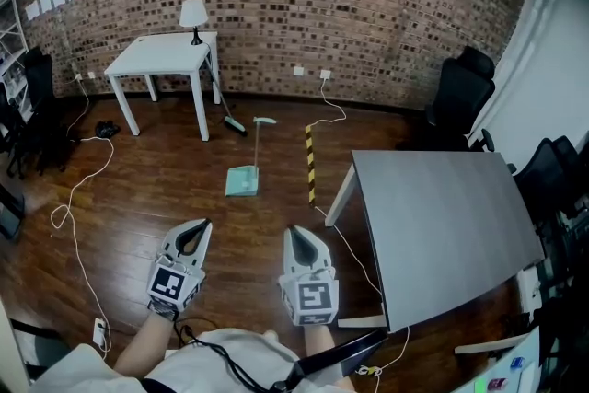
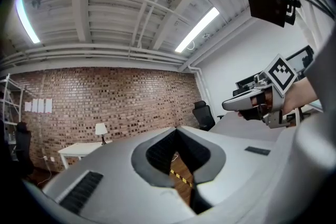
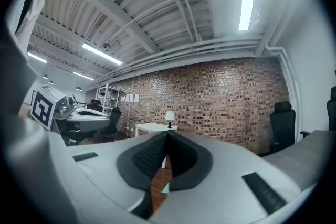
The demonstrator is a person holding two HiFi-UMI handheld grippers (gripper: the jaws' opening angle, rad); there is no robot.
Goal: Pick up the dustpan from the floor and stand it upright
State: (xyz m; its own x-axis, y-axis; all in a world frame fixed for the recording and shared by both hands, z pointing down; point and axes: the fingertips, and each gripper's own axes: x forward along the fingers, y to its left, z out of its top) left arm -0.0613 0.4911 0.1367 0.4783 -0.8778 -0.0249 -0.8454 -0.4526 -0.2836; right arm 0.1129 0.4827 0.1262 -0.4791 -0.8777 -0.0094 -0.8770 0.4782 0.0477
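Observation:
The light green dustpan point(image 1: 242, 181) lies flat on the wooden floor in the head view, and its long handle point(image 1: 257, 143) runs away from me to a green grip. Both grippers are held side by side well short of it, pointing level toward it. My left gripper point(image 1: 198, 226) is shut with nothing in it, and so is my right gripper point(image 1: 296, 232). In the right gripper view the jaws point(image 3: 168, 134) meet at the tip, and a sliver of the dustpan point(image 3: 166, 189) shows below them. The left gripper view shows shut jaws point(image 2: 176, 128) and the right gripper point(image 2: 252, 105) beside them.
A grey table point(image 1: 442, 225) stands close on the right. A white table point(image 1: 161, 55) with a lamp point(image 1: 193, 14) is by the brick wall, and a broom point(image 1: 230, 120) leans on it. Yellow-black tape point(image 1: 310, 163) and cables point(image 1: 78, 198) lie on the floor. Black chairs point(image 1: 465, 92) stand at the sides.

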